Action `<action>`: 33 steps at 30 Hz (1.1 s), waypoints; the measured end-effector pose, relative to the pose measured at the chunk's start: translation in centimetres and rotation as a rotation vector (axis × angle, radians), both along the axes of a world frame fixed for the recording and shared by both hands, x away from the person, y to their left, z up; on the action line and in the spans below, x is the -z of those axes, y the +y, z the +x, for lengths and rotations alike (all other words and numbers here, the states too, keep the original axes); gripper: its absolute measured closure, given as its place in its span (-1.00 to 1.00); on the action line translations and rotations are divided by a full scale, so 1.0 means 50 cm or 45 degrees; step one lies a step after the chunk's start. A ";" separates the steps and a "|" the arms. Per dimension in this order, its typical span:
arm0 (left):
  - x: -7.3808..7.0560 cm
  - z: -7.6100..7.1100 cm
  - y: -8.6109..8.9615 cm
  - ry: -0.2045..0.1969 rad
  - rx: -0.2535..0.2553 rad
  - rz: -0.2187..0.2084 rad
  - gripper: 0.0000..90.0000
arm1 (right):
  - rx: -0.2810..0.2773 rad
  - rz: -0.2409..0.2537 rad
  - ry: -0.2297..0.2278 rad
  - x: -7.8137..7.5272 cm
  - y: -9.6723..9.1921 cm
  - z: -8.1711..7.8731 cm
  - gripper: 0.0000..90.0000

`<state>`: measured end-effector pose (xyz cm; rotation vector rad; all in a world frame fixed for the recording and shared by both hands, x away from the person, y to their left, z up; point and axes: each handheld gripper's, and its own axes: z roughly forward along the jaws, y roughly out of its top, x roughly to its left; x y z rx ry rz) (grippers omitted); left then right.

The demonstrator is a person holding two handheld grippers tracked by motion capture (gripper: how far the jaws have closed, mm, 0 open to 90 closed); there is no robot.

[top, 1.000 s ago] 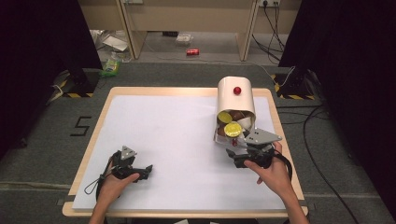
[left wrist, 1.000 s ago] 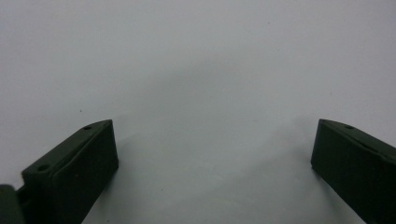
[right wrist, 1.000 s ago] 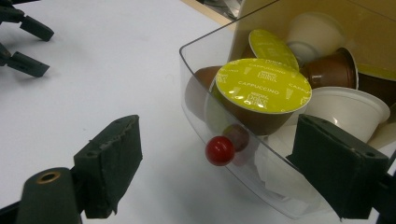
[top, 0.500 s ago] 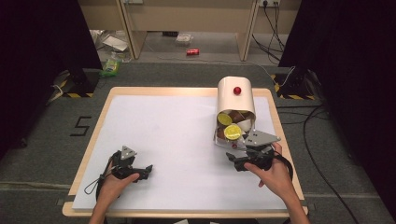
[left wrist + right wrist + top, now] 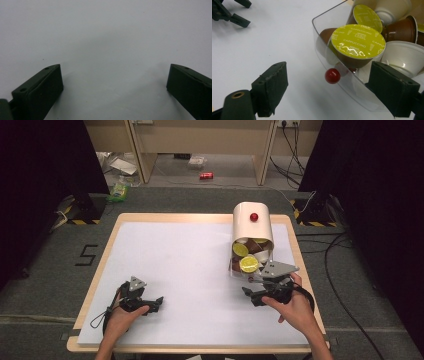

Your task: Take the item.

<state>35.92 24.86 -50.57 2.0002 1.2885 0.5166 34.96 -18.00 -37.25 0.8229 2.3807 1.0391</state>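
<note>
The work in hand is the capsule dispenser [image 5: 252,227], a cream, round-topped container lying at the 2 o'clock part of the tabletop [image 5: 190,270], its clear drawer [image 5: 342,82] pulled out toward the person. The drawer holds coffee capsules: a yellow-lidded cappuccino capsule [image 5: 358,41] on top, brown and white ones around it. The right hand-held gripper [image 5: 262,292] sits at the drawer's 6 o'clock edge; its jaws stand apart, straddling the drawer's front wall and its small red knob [image 5: 332,75], and neither pad presses on anything. The step looks like the approach to the drawer or its top capsule. The next move probably calls for lining the jaws on one target, knob or capsule rim, and then closing without tipping the heap.

The left hand-held gripper [image 5: 137,300] rests at 7 o'clock, jaws wide apart over bare tabletop [image 5: 105,50], holding nothing.

Against the earlier frames, the right hand-held gripper has settled slightly nearer the person, below the drawer; the dispenser and the left side look unchanged.
</note>
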 end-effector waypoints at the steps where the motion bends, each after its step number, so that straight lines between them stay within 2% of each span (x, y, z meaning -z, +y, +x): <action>1: 0.000 0.000 0.000 0.000 0.000 0.000 -1.00 | -0.001 0.000 0.004 0.000 0.000 0.000 -0.63; 14: 0.000 0.000 0.000 0.000 0.000 0.000 -1.00 | -0.018 0.027 0.025 0.001 -0.007 -0.006 -0.62; 17: 0.000 0.000 0.000 0.000 0.000 0.000 -1.00 | -0.015 0.055 0.031 -0.001 -0.011 -0.005 -0.57; 18: 0.000 0.000 0.000 0.000 0.000 0.000 -1.00 | -0.014 0.084 0.015 -0.005 -0.015 -0.004 -0.57; 24: 0.000 0.000 0.000 0.000 0.000 0.000 -1.00 | 0.023 0.127 -0.050 -0.017 -0.024 -0.003 -0.55; 27: 0.000 0.000 0.000 0.000 -0.001 0.000 -1.00 | 0.064 0.155 -0.082 -0.026 -0.028 0.000 -0.53; 33: 0.000 0.000 0.000 0.002 0.001 0.003 -1.00 | 0.086 0.150 -0.090 -0.029 -0.023 0.010 -0.52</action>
